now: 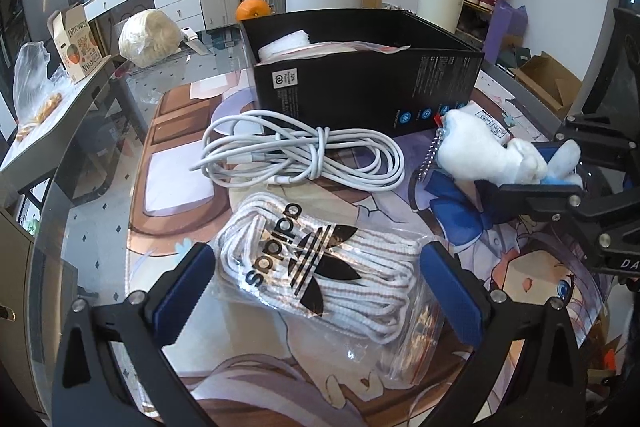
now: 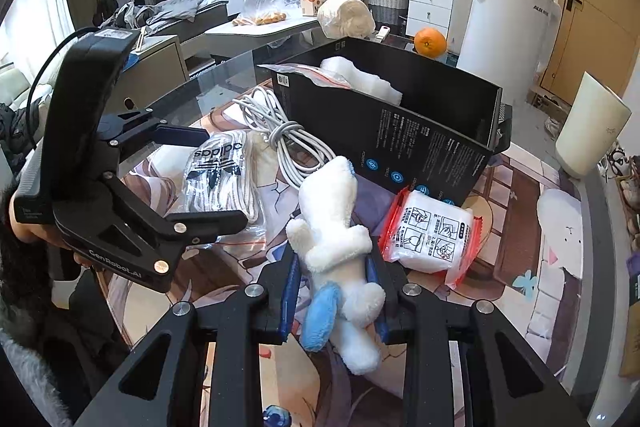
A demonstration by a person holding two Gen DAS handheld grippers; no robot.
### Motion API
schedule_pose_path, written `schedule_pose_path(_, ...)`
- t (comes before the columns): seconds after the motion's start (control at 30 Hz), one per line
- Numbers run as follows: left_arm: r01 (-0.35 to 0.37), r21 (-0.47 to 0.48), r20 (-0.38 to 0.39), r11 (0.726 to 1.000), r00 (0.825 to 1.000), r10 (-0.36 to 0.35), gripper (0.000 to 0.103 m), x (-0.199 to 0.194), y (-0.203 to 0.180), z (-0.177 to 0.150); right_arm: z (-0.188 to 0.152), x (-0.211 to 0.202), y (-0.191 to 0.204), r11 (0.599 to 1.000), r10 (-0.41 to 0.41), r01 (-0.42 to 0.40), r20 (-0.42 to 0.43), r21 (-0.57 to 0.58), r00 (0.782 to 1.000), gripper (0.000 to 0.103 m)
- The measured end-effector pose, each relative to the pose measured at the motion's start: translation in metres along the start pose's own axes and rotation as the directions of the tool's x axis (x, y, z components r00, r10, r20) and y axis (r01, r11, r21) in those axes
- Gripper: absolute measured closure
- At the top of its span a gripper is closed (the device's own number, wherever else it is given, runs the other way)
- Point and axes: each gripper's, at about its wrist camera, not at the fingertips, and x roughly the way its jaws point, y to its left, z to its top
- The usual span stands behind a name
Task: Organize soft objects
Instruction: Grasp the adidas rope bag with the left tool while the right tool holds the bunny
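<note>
A clear bag of white Adidas laces [image 1: 320, 267] lies on the printed mat between the open fingers of my left gripper [image 1: 316, 291]; it also shows in the right wrist view [image 2: 220, 179]. My right gripper [image 2: 334, 291] is shut on a white plush toy with a blue ear [image 2: 336, 243], also seen at the right of the left wrist view [image 1: 492, 151]. A black open box [image 1: 360, 75] stands behind, holding white soft items [image 2: 360, 79]. A coiled white cable [image 1: 304, 155] lies in front of the box.
A red-edged packet of white wipes [image 2: 432, 231] lies by the box. An orange [image 2: 430, 42] and a wrapped white bundle [image 2: 346, 15] sit behind it. The glass table edge [image 1: 80, 163] runs at left. A white cylinder [image 2: 592, 131] stands right.
</note>
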Motion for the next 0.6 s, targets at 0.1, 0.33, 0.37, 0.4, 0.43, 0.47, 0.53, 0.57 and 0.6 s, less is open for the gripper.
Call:
schedule_pose_path(0.1,0.004,0.011,0.001,1.000,1.000,-0.004,0.007,0.000,-0.002,0.000,0.001,-0.002,0.001,1.000,0.001,-0.001,0.003,-0.001,1.000,0.073)
schedule_pose_path(0.33,0.033,0.018,0.013,0.999,0.999,-0.034,0.007,-0.003,-0.003,-0.002,0.001,-0.004,-0.001,1.000,0.006,-0.006,0.012,0.005,1.000,0.073)
schedule_pose_path(0.37,0.049,0.025,0.015,0.998,0.999,-0.049,0.007,-0.004,-0.004,-0.003,0.001,-0.005,-0.003,1.000,0.006,-0.006,0.013,0.008,1.000,0.073)
schedule_pose_path(0.4,0.066,0.045,0.013,0.997,0.998,-0.066,0.007,-0.006,-0.006,-0.004,0.001,-0.005,-0.004,1.000,0.006,-0.006,0.014,0.011,1.000,0.073)
schedule_pose_path(0.43,0.076,0.062,0.011,0.995,0.997,-0.076,0.007,-0.006,-0.008,-0.005,0.001,-0.005,-0.005,1.000,0.005,-0.006,0.014,0.012,1.000,0.073)
schedule_pose_path(0.47,0.089,0.083,0.009,0.993,0.996,-0.090,0.007,-0.007,-0.011,-0.006,0.001,-0.005,-0.006,1.000,0.005,-0.005,0.014,0.013,1.000,0.073)
schedule_pose_path(0.53,0.120,0.129,0.000,0.984,0.993,-0.121,0.006,-0.009,-0.019,-0.007,0.002,-0.006,-0.008,1.000,0.003,-0.003,0.015,0.017,1.000,0.073)
schedule_pose_path(0.57,0.133,0.147,-0.003,0.980,0.991,-0.134,0.006,-0.010,-0.023,-0.008,0.001,-0.006,-0.008,1.000,0.001,-0.001,0.016,0.018,1.000,0.073)
schedule_pose_path(0.6,0.146,0.159,-0.006,0.977,0.989,-0.146,0.006,-0.012,-0.026,-0.010,0.001,-0.007,-0.009,1.000,-0.001,0.000,0.019,0.020,1.000,0.073)
